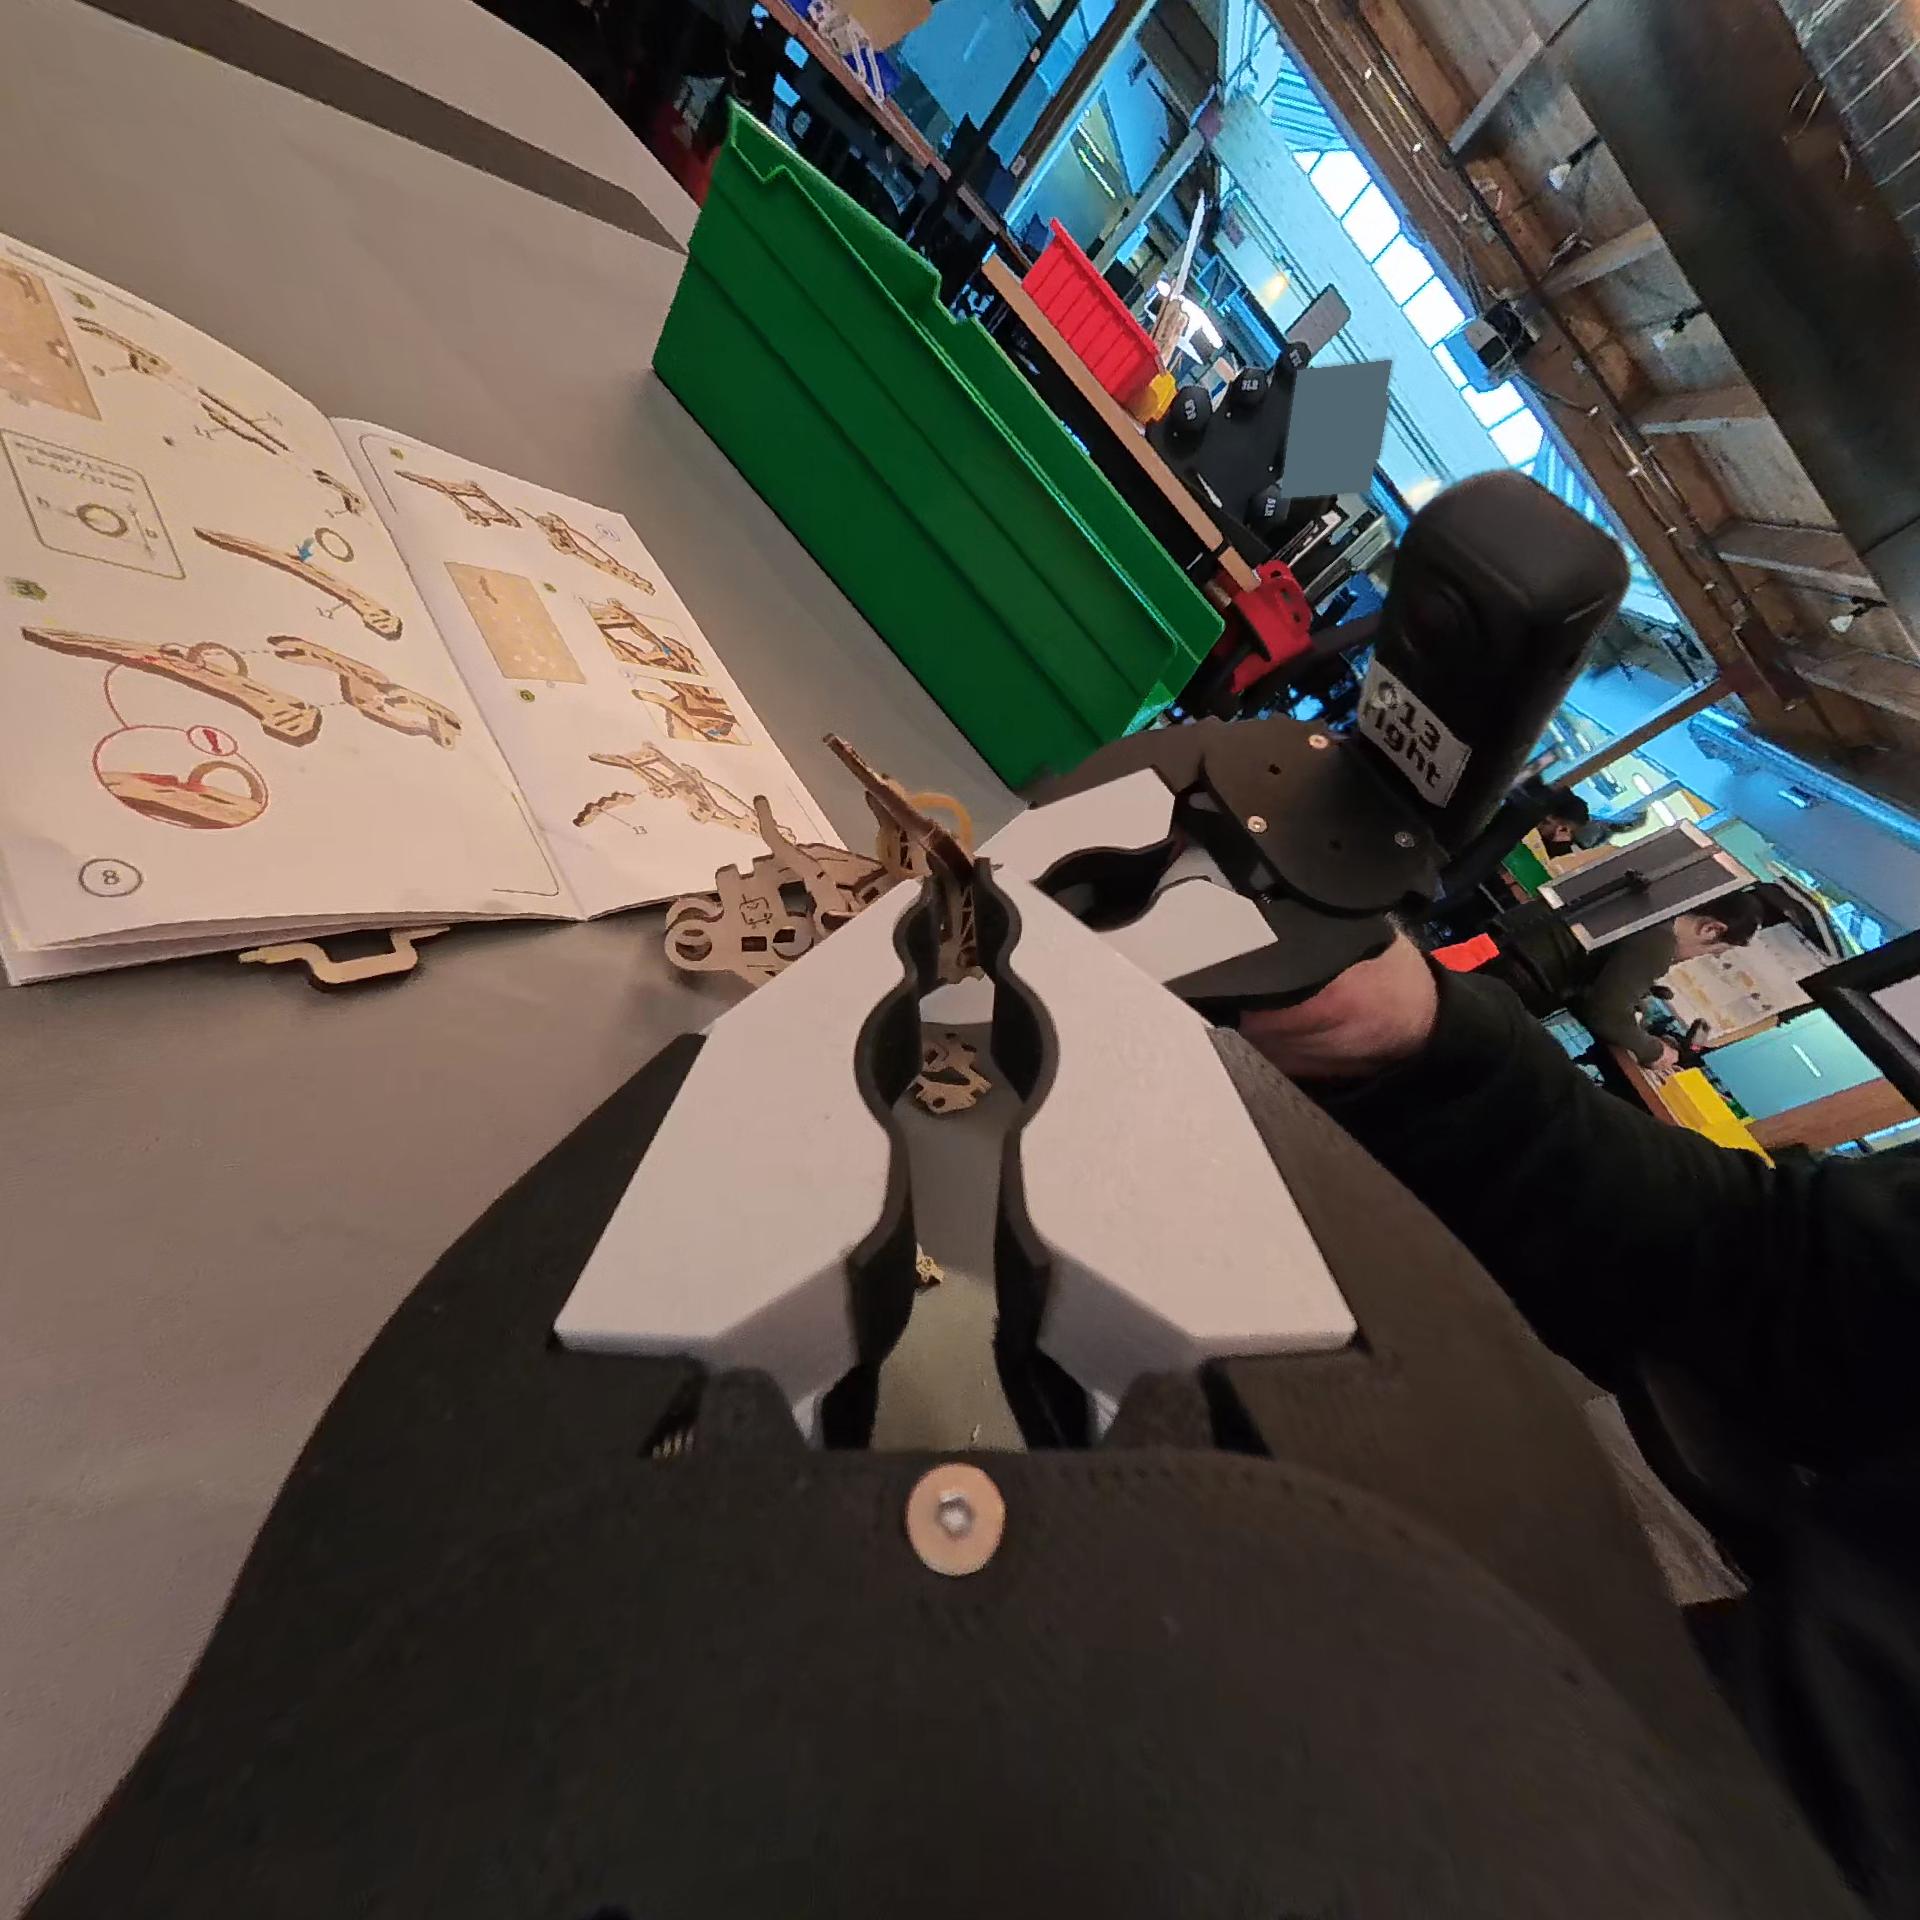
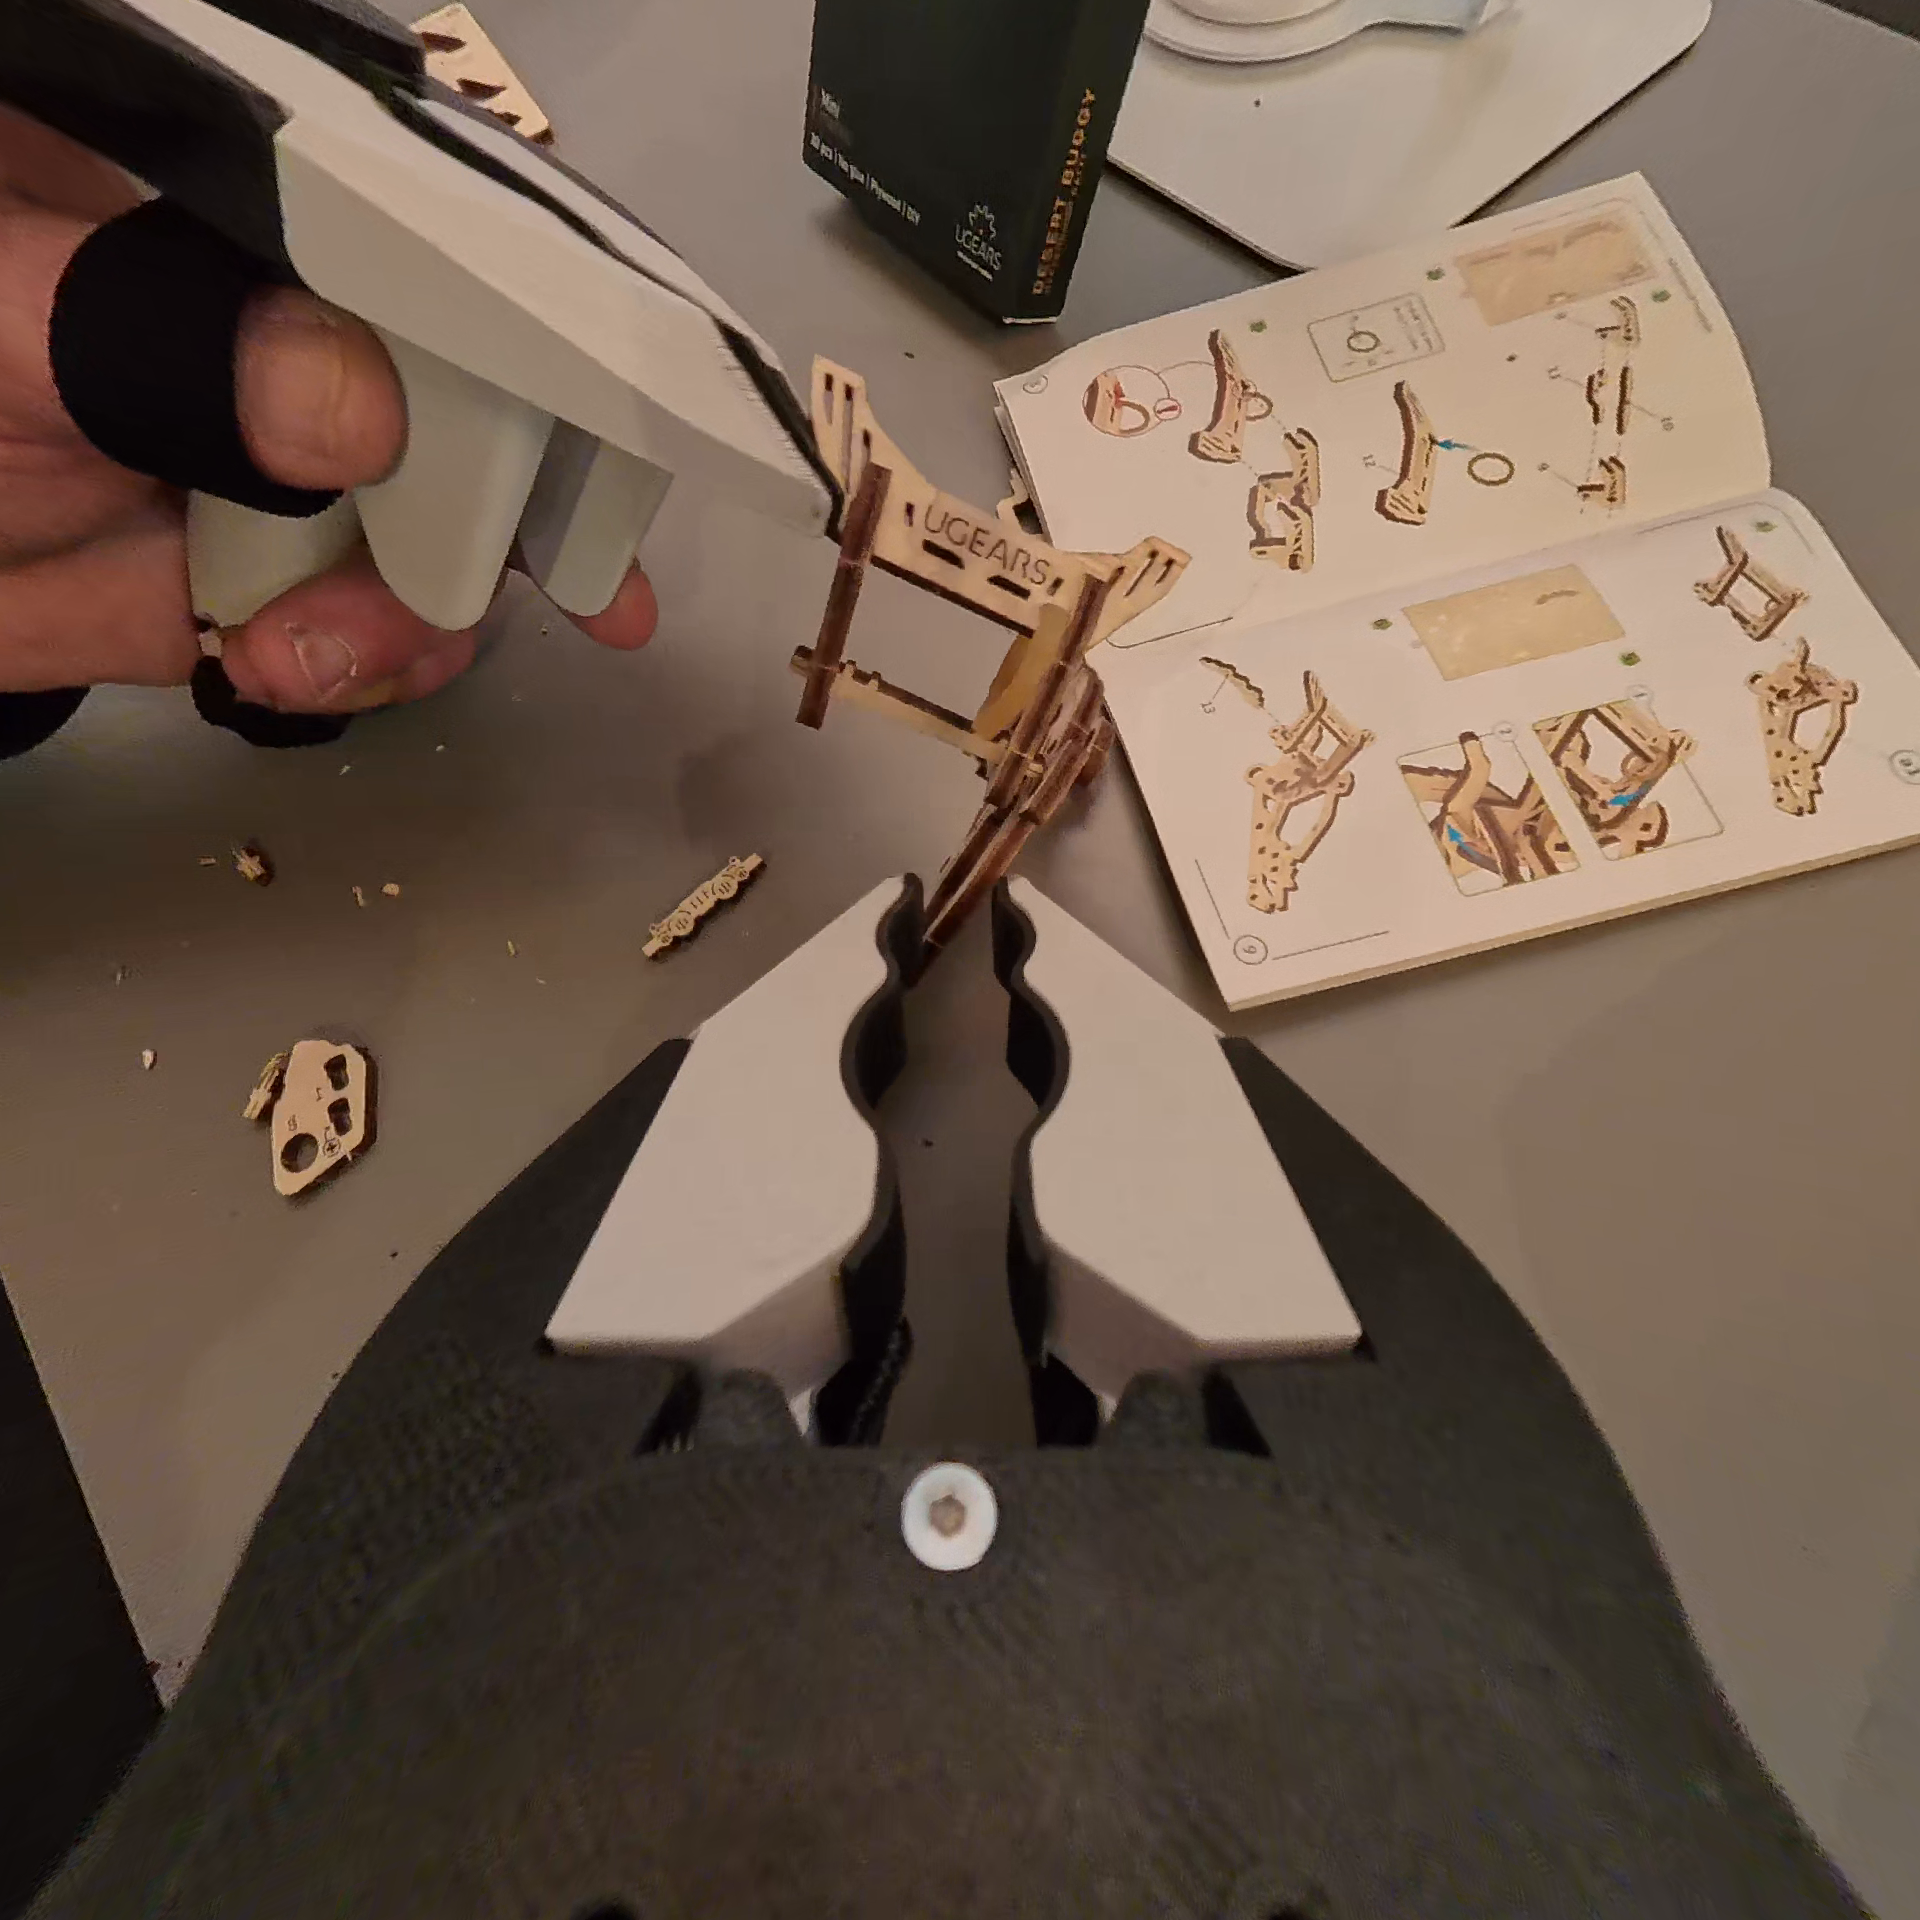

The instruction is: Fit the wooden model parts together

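A half-built wooden model frame (image 2: pixel 966 582) is held in the air over the grey table (image 2: pixel 520 790). My left gripper (image 2: pixel 821 478) comes in from the upper left and is shut on the frame's dark side bar. My right gripper (image 2: pixel 956 920) has its jaws close around the frame's lower dark strut (image 2: pixel 961 873). In the left wrist view my left gripper (image 1: pixel 954 909) pinches the frame (image 1: pixel 940 842), and my right gripper (image 1: pixel 1013 868) meets it from the right, held by a hand (image 1: pixel 1340 1023).
An open instruction booklet (image 2: pixel 1455 582) lies to the right, with a dark box (image 2: pixel 966 156) behind it. Loose wooden parts (image 2: pixel 317 1117) (image 2: pixel 701 904) and chips lie to the left. In the left wrist view another wooden sub-assembly (image 1: pixel 758 920) lies near a green bin (image 1: pixel 914 468). The tips of one gripper are about 6 centimetres away from the tips of the other.
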